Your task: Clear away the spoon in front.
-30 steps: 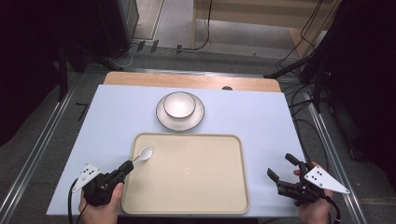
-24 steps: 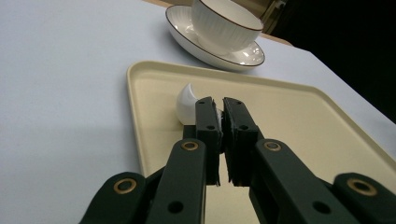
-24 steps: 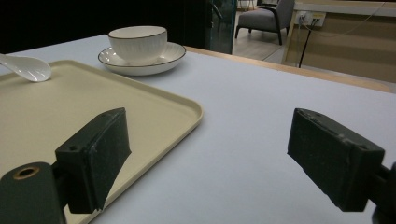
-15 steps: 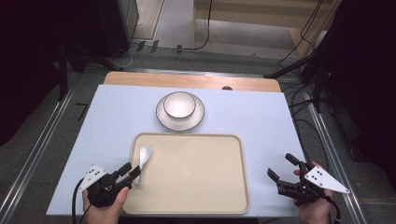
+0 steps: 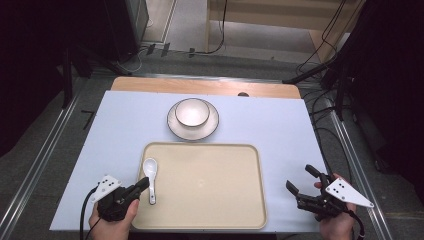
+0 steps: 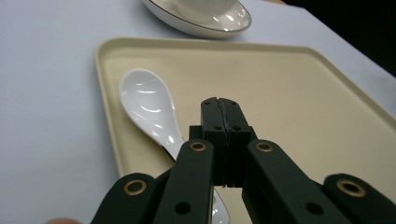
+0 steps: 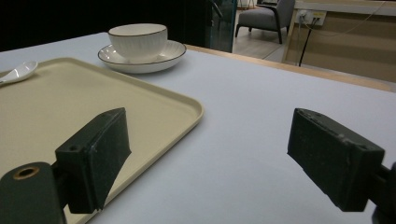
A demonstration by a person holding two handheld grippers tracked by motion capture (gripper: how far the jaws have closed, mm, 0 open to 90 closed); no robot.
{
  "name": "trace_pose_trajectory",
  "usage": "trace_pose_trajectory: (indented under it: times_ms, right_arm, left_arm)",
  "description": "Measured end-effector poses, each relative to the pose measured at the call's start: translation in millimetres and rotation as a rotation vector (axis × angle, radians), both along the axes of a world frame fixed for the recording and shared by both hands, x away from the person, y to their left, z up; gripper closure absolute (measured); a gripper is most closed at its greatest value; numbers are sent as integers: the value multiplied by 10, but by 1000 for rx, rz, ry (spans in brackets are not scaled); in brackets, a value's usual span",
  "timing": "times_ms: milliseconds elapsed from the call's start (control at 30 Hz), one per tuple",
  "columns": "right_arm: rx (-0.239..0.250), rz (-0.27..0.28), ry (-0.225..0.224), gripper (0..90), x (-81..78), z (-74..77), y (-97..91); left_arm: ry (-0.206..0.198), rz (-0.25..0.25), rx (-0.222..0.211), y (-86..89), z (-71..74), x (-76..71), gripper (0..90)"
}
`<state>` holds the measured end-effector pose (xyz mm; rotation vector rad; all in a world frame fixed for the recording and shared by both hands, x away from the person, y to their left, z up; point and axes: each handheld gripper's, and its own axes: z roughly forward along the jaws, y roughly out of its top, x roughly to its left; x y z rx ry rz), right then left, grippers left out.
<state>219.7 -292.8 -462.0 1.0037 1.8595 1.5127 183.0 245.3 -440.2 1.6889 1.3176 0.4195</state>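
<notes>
Spoon (image 5: 149, 173) lies on the tray (image 5: 210, 220), close to the tray's left edge, with its round end pointing toward the far side. It is white, smooth and shiny. Your left hand-held gripper (image 5: 140, 185) sits at the tray's near left corner, just beside the spoon's handle; its jaws have just been closing, are pressed together and hold nothing. Your right hand-held gripper (image 5: 301, 181) rests near the worktop's (image 5: 280, 125) near right corner, jaws wide apart and holding nothing. The tray is flat, tan, with rounded corners. Past its far edge, a white bowl (image 5: 192, 112) sits on a round saucer (image 5: 210, 127).
</notes>
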Motion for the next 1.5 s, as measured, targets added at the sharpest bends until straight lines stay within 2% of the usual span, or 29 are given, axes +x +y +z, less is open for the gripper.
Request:
trace_pose_trajectory:
  times_ms: [167,300,367,433,533,767,1000,1133,1200,1267,1333,1400,1500]
  right_arm:
    - [3,-2,1,130,-6,6,3]
    - [2,-1,-1,131,-10,6,-9]
    - [4,-3,-4,130,-9,4,-17]
    - [7,-4,0,131,-13,4,-19]
    - [4,-3,-4,131,-12,6,-17]
    - [5,-5,-4,130,-15,12,-16]
    - [5,-5,-5,130,-17,14,-18]
    - [4,-6,-5,131,-18,14,-19]
    - [6,-6,-5,130,-20,16,-21]
    - [5,-7,-4,130,-21,16,-24]
    - [6,-8,-3,130,-20,14,-27]
    - [5,-8,-3,130,-20,16,-25]
    - [2,-5,-7,131,-20,16,-19]
  left_arm:
    - [72,-10,47,-81,-122,49,900]
    - [133,-11,61,-85,-198,97,900]
    - [137,-19,59,-94,-207,108,900]
    - [135,-28,90,-111,-201,111,900]
    - [149,-32,97,-126,-218,112,900]
    - [157,-14,63,-50,-220,113,900]
    - [156,-7,66,-34,-220,113,900]
    - [140,-26,17,-13,-200,106,900]
    - [117,-48,-2,-11,-168,91,824]
    - [69,-77,2,-21,-103,67,726]
    - [46,-101,3,-39,-48,67,559]
    - [22,-146,32,-54,11,74,374]
    - [-25,-178,30,-24,77,60,229]
